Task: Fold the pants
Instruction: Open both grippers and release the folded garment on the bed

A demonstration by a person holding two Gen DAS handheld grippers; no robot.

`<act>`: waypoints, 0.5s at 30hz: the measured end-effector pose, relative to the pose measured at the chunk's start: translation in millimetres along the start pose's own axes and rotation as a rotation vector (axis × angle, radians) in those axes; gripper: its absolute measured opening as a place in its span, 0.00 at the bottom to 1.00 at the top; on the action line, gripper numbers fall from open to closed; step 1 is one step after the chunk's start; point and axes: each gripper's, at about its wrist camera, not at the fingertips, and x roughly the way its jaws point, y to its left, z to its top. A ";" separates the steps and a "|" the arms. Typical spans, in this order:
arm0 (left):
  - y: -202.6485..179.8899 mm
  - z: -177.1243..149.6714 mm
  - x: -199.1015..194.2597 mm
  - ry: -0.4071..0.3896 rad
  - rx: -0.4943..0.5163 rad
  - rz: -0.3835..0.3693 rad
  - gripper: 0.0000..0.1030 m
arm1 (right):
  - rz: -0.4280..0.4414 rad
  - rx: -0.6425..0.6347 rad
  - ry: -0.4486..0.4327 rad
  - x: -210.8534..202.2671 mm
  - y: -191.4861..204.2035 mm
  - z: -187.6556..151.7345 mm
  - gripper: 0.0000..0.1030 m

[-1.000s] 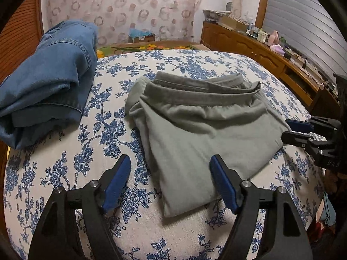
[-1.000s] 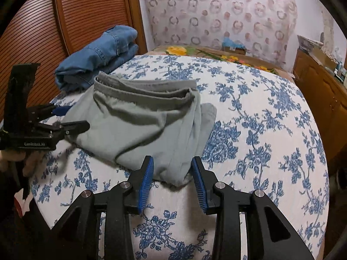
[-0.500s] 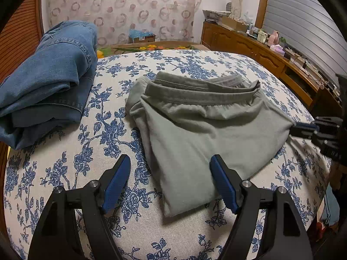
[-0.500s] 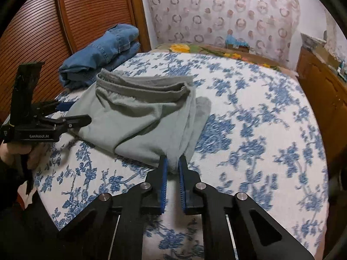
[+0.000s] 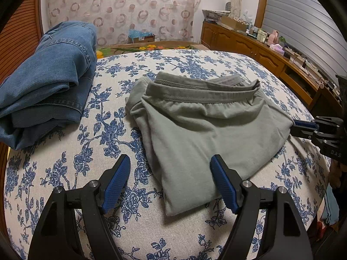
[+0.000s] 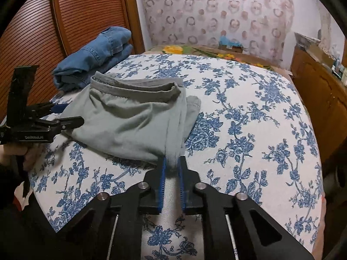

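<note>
We had the grey pants (image 5: 208, 130) mostly folded; our right claw (image 6: 172, 162) pinched one corner, left claw (image 5: 170, 182) hung wide.

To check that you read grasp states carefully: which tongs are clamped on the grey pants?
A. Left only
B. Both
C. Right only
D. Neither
C: the right tongs pinch a corner of the grey pants between their blue pads, while the left tongs stand wide open, gripping nothing.
</note>
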 end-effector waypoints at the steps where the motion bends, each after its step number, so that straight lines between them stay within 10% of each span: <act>1: -0.2 -0.2 -0.2 0.000 0.000 0.000 0.75 | 0.000 0.000 -0.003 -1.3 0.3 0.7 0.17; 15: -0.1 -0.5 0.2 -0.001 0.000 -0.001 0.75 | -0.014 -0.013 -0.011 16.6 11.6 31.5 0.37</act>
